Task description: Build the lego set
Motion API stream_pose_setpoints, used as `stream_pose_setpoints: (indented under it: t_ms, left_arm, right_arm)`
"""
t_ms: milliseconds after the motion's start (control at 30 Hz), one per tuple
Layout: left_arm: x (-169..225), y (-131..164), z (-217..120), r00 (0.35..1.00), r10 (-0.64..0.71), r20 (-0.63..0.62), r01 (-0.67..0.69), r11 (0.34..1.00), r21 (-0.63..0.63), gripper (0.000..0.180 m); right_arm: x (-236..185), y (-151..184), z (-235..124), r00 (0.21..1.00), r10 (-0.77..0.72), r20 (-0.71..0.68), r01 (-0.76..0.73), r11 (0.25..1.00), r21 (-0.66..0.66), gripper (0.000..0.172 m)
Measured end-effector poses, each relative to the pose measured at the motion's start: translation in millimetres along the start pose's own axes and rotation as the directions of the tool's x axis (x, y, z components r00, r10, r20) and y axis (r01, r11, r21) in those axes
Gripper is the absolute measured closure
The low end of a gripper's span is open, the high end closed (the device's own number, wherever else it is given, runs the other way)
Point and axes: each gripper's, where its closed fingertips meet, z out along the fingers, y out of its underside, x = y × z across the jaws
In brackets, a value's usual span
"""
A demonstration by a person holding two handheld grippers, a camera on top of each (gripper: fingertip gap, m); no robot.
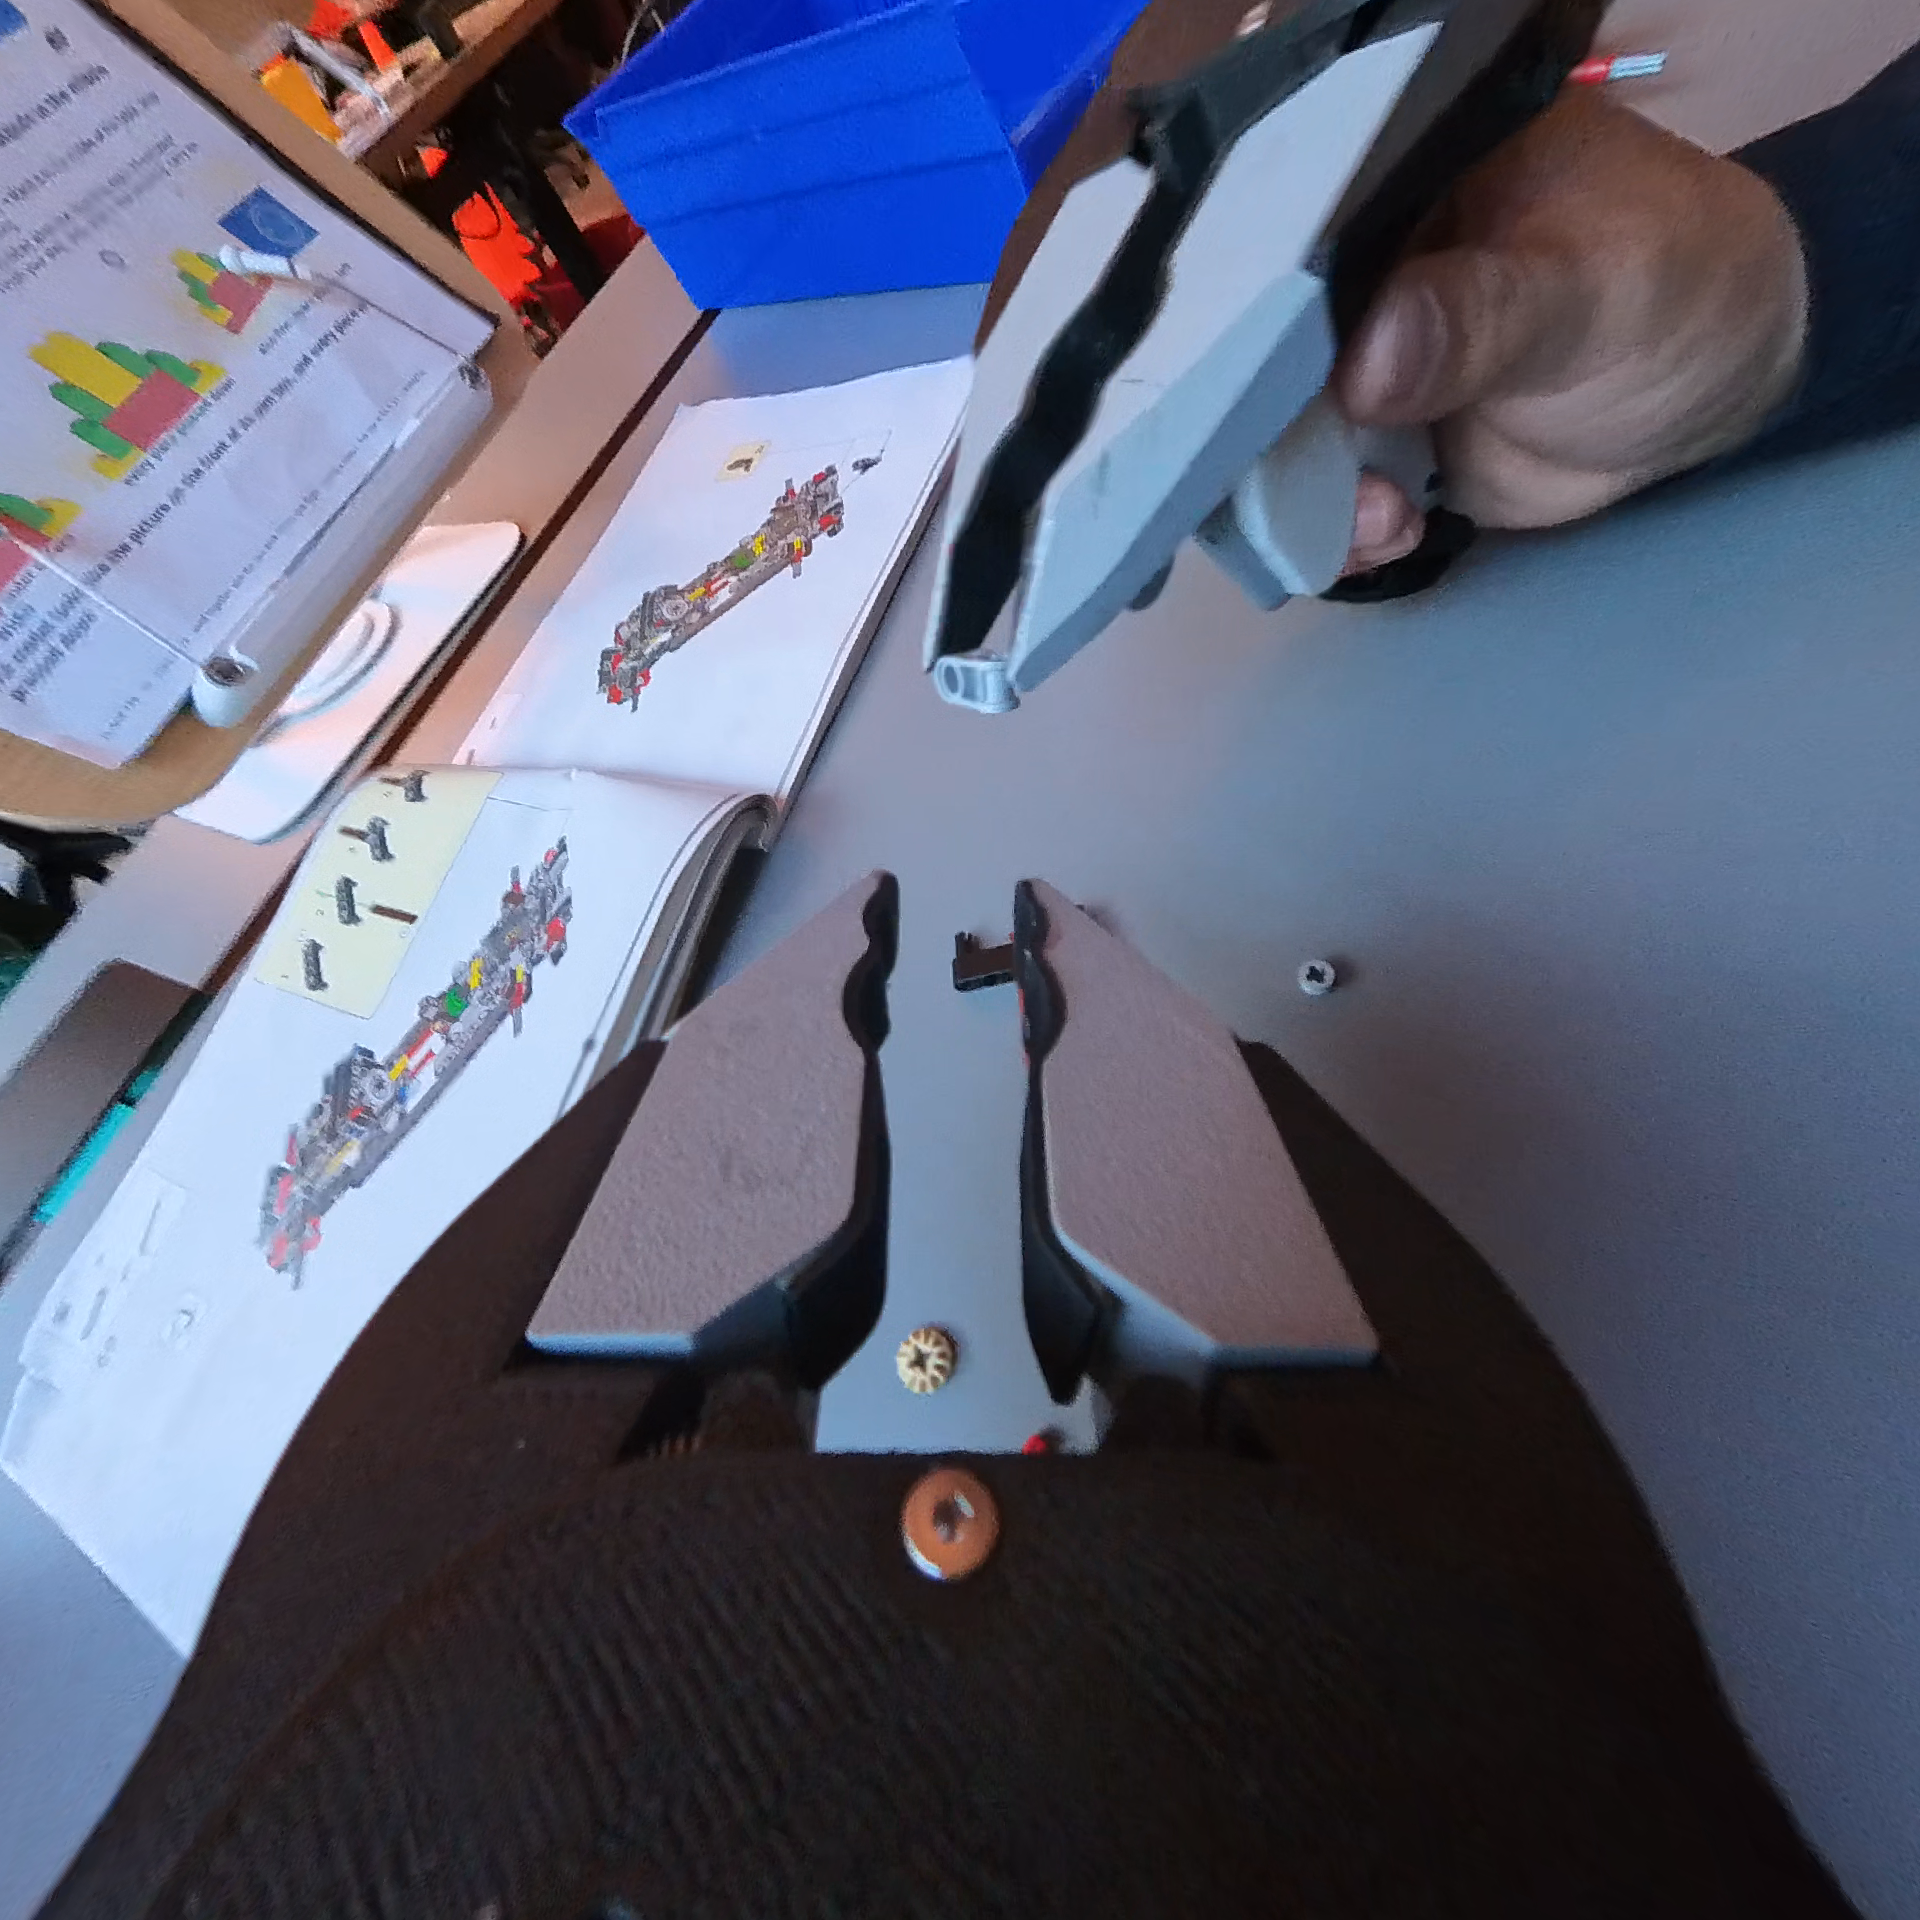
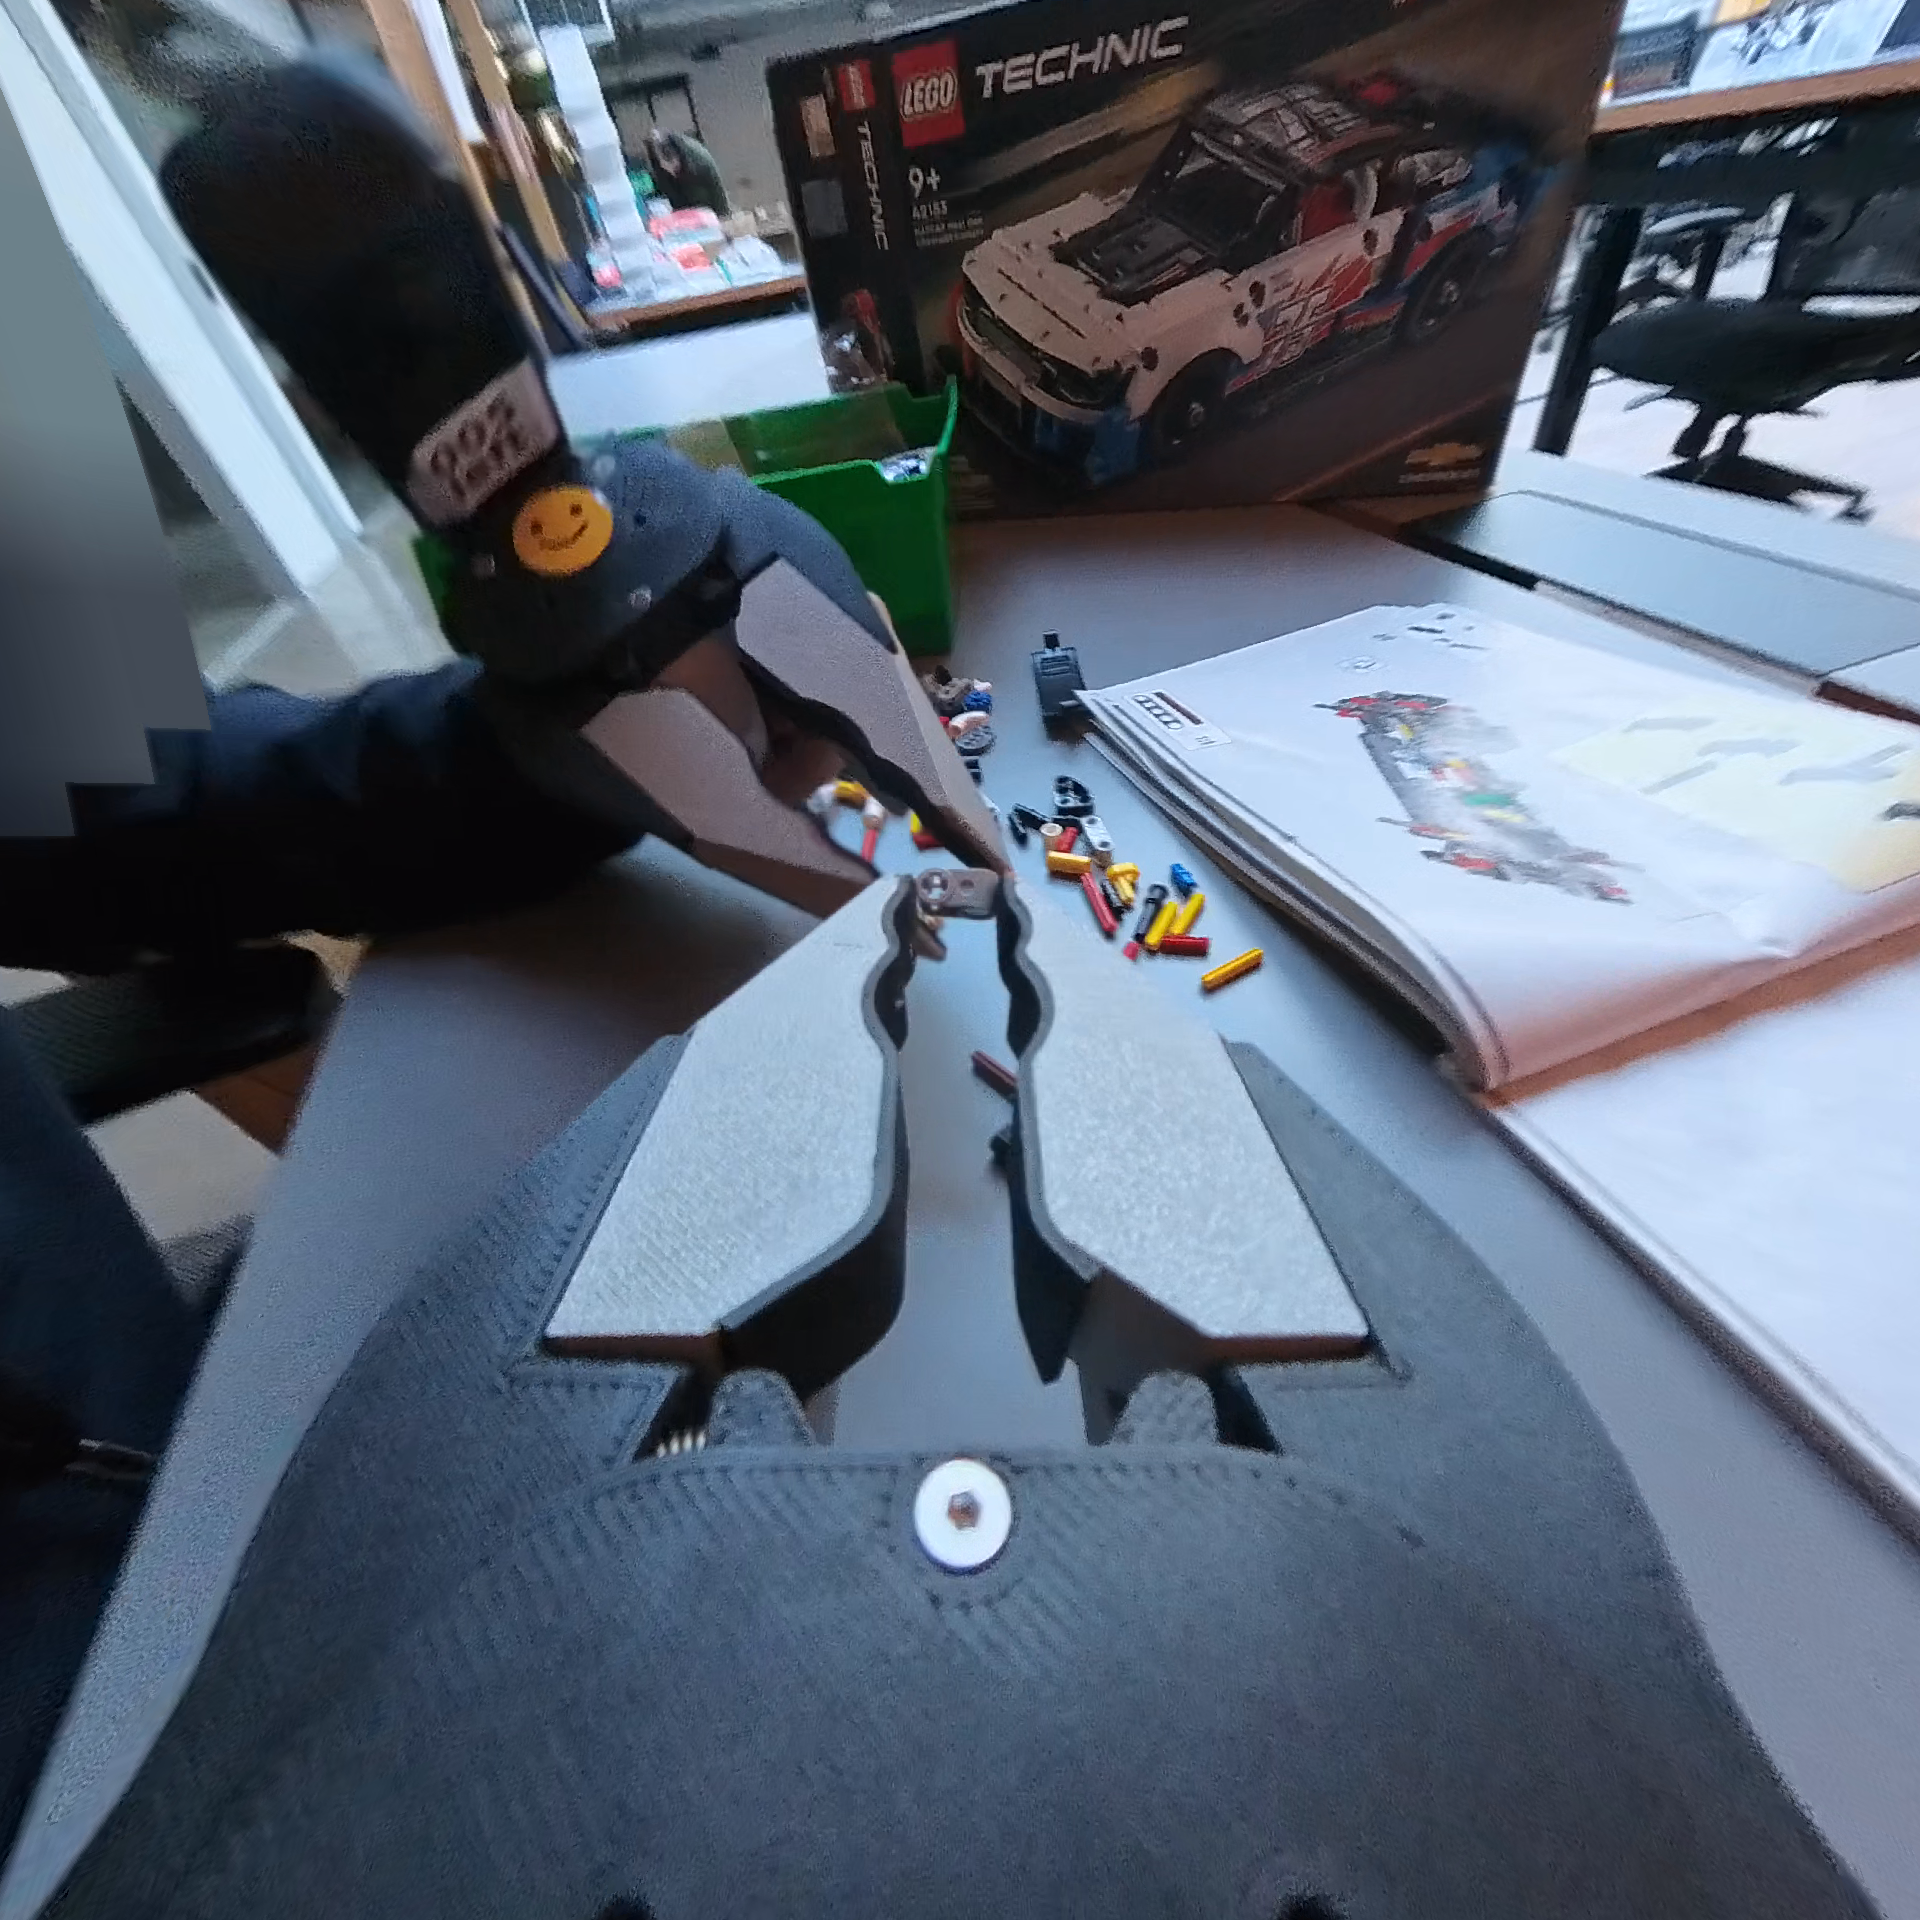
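Left gripper (image 2: 914,862): black ribbed printed body, two flat wedge-shaped fingers (image 2: 717,790) with brownish-grey faces and wavy black inner pads. A round orange smiley sticker (image 2: 562,529) sits on top of the body; just above the sticker, a grey label with printing. A copper-toned screw with washer (image 1: 948,1524) sits at the base of the fingers. Dark navy sleeve (image 2: 312,790) behind the body.

Right gripper (image 1: 977,665): same shape, light grey finger faces (image 2: 748,1143), black scalloped pads, grey handle (image 1: 1299,520). Silver screw with washer (image 2: 962,1512) below the fingers. Red-and-white wire end (image 1: 1621,68) behind the body. Dark sleeve (image 1: 1849,270) at the wrist.
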Motion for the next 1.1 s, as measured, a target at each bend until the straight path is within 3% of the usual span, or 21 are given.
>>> stream_pose_setpoints:
  t_ms: [200,333,767,1100]
  left_arm:
    - [-2,10,0,0.949,-0.292,-0.122,0.288,0.956,-0.048,0.165]
    - [1,4,-2,0.886,-0.417,-0.202,0.420,0.907,-0.030,0.165]
    - [18,-22,-8,0.659,-0.595,-0.461,0.660,0.751,-0.026,0.160]
    - [26,-23,-6,0.597,-0.624,-0.503,0.696,0.715,-0.061,0.170]
  right_arm:
    - [-1,16,4,0.926,-0.366,-0.098,0.347,0.923,-0.168,0.160]
    - [0,20,5,0.855,-0.505,-0.118,0.471,0.852,-0.227,0.159]
    - [-15,20,8,0.794,-0.602,-0.087,0.575,0.789,-0.214,0.159]
    - [-22,21,11,0.723,-0.684,-0.098,0.652,0.722,-0.232,0.160]
